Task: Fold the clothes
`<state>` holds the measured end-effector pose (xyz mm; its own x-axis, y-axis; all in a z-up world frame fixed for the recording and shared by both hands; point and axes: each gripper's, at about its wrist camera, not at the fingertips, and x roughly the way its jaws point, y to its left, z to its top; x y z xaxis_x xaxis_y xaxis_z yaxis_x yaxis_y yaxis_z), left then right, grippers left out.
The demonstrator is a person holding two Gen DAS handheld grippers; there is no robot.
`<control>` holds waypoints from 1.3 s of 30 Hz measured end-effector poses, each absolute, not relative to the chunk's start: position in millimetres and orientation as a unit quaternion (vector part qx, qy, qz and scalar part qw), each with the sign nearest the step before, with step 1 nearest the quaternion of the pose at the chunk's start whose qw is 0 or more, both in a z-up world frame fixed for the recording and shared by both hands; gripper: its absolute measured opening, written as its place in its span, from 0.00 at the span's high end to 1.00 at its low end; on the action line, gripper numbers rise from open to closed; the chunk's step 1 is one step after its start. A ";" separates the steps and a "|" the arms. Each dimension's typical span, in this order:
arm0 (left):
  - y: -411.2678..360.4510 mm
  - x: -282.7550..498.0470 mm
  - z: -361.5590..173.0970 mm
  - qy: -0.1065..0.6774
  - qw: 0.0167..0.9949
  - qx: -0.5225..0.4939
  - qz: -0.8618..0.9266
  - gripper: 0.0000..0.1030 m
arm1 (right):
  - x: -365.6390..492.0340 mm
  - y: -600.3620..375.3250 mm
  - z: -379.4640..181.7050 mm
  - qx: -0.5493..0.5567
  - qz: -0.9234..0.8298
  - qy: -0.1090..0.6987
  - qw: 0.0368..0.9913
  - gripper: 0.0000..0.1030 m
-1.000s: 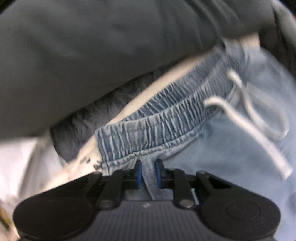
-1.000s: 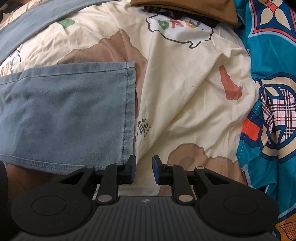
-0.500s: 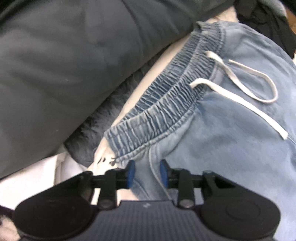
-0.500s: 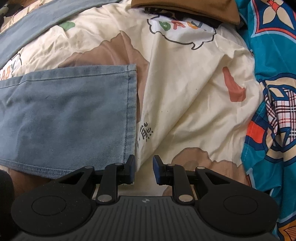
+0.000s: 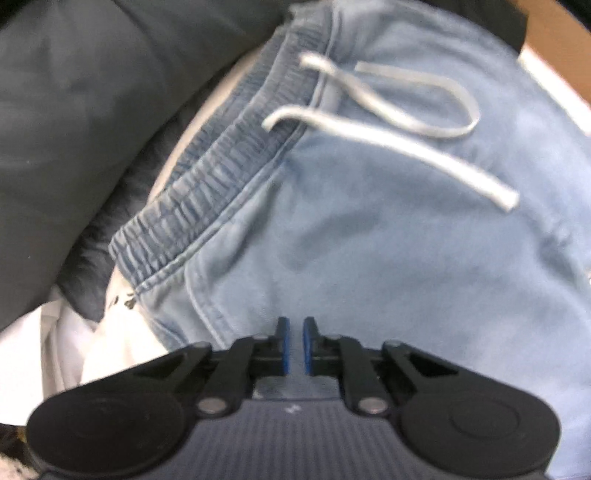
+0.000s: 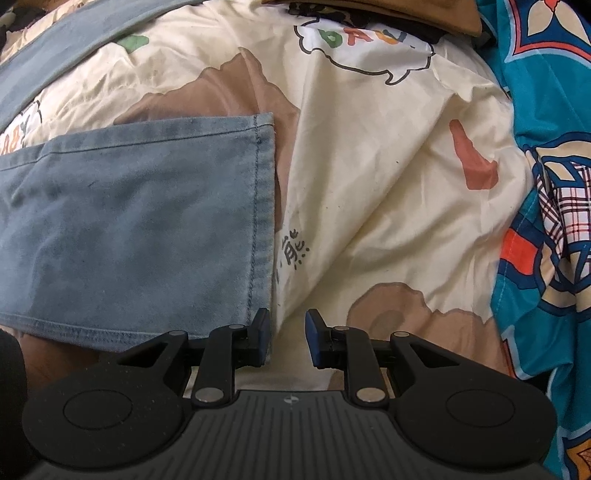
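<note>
Light blue jeans (image 5: 388, 240) with an elastic waistband (image 5: 207, 192) and a white drawstring (image 5: 388, 136) fill the left wrist view, blurred. My left gripper (image 5: 294, 345) sits low on them below the waistband, jaws nearly together with denim in the narrow gap. In the right wrist view one pant leg (image 6: 129, 229) lies flat on the cartoon-print sheet (image 6: 369, 184), its hem (image 6: 264, 221) running down to my right gripper (image 6: 288, 338). That gripper is open at the hem's near corner, with its left fingertip (image 6: 263, 325) over the corner.
A dark grey garment (image 5: 74, 129) bulges along the left of the waistband, with white fabric (image 5: 74, 332) below it. A teal patterned cloth (image 6: 546, 221) borders the sheet on the right. A brown garment (image 6: 388, 11) lies at the far edge, and a second blue strip (image 6: 74, 40) crosses top left.
My left gripper let go of the fold at the waistband, slid right and down over the jeans, and has closed again. My right gripper has barely moved and stays open.
</note>
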<state>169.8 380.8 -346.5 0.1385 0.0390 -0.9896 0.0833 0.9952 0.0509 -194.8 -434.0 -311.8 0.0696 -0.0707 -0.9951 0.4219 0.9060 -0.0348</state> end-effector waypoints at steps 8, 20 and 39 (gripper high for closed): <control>384.8 179.1 -362.2 0.649 0.758 0.065 0.011 0.97 | -196.2 -439.5 -308.9 0.130 -0.183 0.667 0.710 0.71; 394.3 206.1 -352.2 0.639 0.760 0.102 0.060 0.97 | -198.6 -432.1 -323.8 0.151 -0.179 0.670 0.705 0.71; 349.9 153.6 -322.5 0.699 0.706 0.116 -0.009 0.61 | -237.3 -444.2 -342.2 0.266 -0.181 0.612 0.722 0.71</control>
